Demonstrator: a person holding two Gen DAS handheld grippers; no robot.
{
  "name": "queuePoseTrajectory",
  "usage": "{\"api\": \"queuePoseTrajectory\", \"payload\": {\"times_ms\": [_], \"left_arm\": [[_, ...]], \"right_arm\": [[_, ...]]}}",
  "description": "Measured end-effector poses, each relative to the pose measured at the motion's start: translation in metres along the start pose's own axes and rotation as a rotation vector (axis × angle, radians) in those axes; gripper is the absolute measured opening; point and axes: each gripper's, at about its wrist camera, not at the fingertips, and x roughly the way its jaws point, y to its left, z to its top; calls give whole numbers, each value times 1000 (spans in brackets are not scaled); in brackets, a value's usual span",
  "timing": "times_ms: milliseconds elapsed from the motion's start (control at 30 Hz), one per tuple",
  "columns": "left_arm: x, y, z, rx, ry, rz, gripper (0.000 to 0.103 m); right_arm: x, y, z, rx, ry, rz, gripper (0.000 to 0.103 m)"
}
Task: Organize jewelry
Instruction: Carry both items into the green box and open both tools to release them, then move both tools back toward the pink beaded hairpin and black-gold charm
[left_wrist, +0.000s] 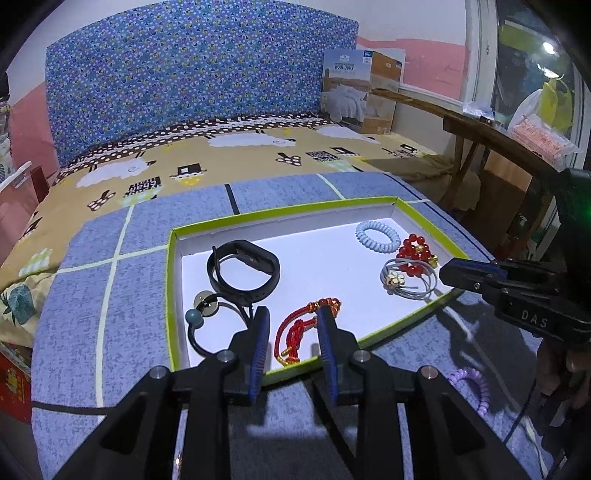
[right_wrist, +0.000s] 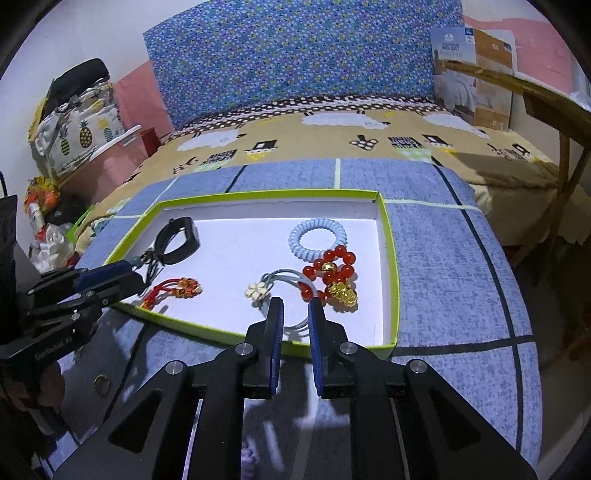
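Observation:
A shallow white tray with a green rim (left_wrist: 171, 280) (right_wrist: 391, 258) lies on a blue patterned cloth. In it lie a black watch band (left_wrist: 242, 271) (right_wrist: 175, 238), a black cord with a teal bead (left_wrist: 201, 321), a red braided bracelet (left_wrist: 299, 328) (right_wrist: 177, 290), a pale blue coil hair tie (left_wrist: 377, 236) (right_wrist: 317, 238), a red bead bracelet with gold charms (left_wrist: 413, 251) (right_wrist: 334, 275) and a grey hair tie with a flower (left_wrist: 404, 278) (right_wrist: 273, 291). My left gripper (left_wrist: 291, 321) is open and empty over the red braided bracelet. My right gripper (right_wrist: 295, 306) is open and empty over the grey tie.
A purple coil hair tie (left_wrist: 474, 387) lies on the cloth outside the tray, near its front right corner. A bed with a sheep-print cover (left_wrist: 236, 162) lies behind. A wooden chair (left_wrist: 491, 136) and a quilt box (left_wrist: 360, 92) stand at the right.

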Motion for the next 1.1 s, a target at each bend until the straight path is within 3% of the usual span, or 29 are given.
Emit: {"api": "queuePoseTrajectory", "payload": {"times_ms": [333, 833, 1100], "left_arm": [[-34, -1, -13, -17, -37, 9, 28], [-90, -25, -56, 36, -81, 17, 28], [-110, -22, -76, 6, -88, 9, 29]], "right_arm": [[-33, 18, -15, -31, -37, 25, 14], [-86, 41, -61, -38, -72, 67, 20], [-103, 50, -85, -46, -67, 78, 20]]}}
